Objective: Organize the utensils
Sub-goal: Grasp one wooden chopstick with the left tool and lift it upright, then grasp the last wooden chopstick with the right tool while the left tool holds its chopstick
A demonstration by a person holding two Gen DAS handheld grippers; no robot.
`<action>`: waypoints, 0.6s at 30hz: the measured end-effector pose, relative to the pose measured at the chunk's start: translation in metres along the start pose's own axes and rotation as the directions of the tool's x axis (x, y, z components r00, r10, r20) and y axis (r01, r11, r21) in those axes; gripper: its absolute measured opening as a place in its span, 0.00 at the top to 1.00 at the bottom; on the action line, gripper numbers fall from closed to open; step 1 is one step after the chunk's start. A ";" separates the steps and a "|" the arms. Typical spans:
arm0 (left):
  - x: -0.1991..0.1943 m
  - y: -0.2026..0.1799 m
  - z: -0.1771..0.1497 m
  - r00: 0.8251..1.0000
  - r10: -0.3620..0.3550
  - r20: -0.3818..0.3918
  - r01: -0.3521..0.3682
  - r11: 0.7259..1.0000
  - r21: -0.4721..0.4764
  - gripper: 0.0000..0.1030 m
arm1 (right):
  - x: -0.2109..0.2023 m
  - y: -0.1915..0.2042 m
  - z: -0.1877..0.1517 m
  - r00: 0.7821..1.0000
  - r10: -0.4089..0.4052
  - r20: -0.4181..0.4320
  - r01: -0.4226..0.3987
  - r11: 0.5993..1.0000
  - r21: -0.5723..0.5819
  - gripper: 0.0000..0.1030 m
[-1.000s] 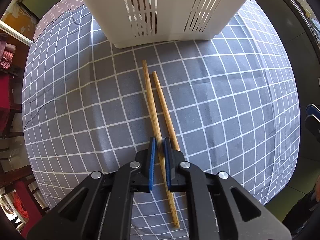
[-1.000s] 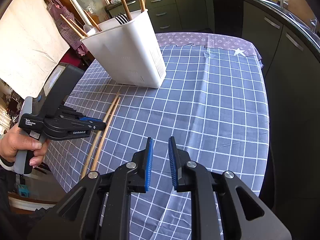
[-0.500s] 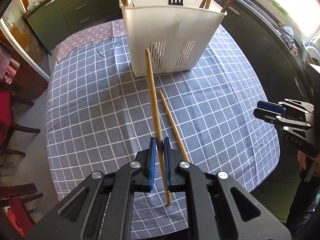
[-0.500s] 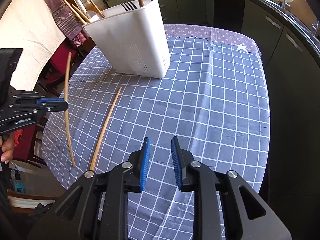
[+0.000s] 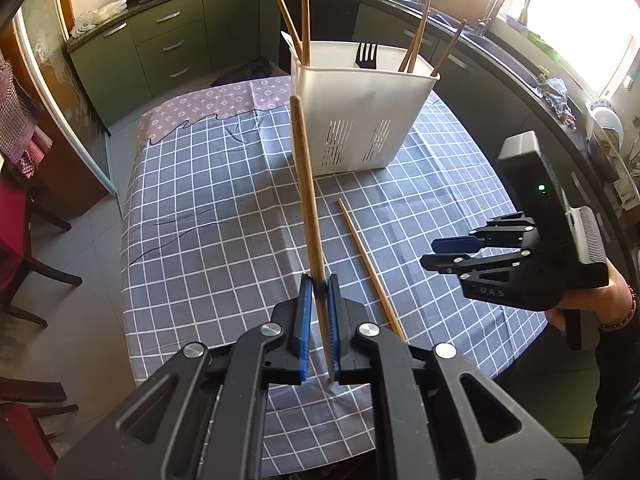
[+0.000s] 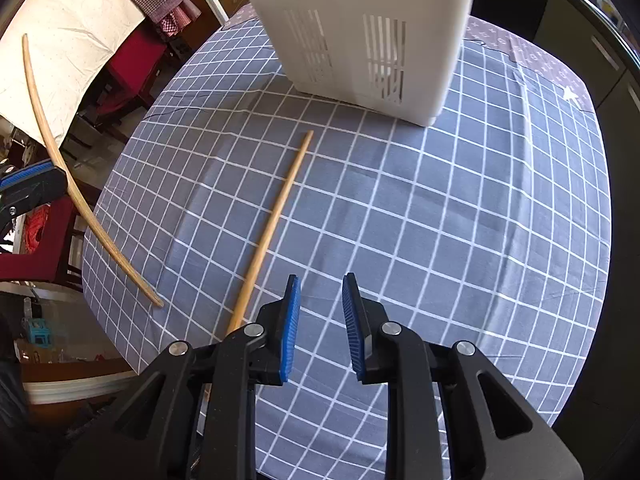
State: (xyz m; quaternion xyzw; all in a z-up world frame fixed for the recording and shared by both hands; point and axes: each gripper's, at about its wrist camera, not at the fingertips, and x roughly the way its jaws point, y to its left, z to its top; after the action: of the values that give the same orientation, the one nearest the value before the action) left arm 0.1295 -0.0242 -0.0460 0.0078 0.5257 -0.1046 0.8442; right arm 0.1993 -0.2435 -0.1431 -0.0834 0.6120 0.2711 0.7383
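The left hand-held gripper is clamped on a wooden chopstick, its blue pads pressed against the lower part of the stick. The chopstick is lifted clear of the worktop and stands steeply, its top end reaching up in front of the near wall of the white utensil holder, its short lower end poking out below the pads. In the right wrist view the same stick shows at the left edge as a curved line held in the air beside the table edge.

The right hand-held gripper hangs over the worktop pointing down, its jaws a little way apart and nothing between them. A hand grips its handle at the right of the left wrist view.

A second chopstick lies flat on the grey checked tablecloth, just to the left of the right hand-held gripper's pads, running from beneath that gripper toward the holder without touching it.

The holder stands upright at the far part of the cloth. Inside it are several chopsticks leaning at the left and right ends and a black fork with its tines up near the middle.
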 end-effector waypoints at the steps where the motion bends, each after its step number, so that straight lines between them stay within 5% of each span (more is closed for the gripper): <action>1: -0.001 0.001 -0.001 1.000 -0.002 0.006 0.002 1.000 0.000 0.93 | 0.003 0.004 0.003 1.000 0.000 -0.007 0.000 1.000 -0.004 0.78; 18: -0.008 0.004 -0.008 0.999 -0.019 0.043 0.017 0.999 0.035 0.93 | 0.049 0.035 0.045 0.986 -0.037 -0.164 0.043 0.998 0.035 0.78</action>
State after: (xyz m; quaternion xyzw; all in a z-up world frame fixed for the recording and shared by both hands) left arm 0.1200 -0.0177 -0.0423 0.0153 0.5055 -0.1214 0.8541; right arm 0.2251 -0.1792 -0.1722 -0.1033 0.6736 0.2366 0.6925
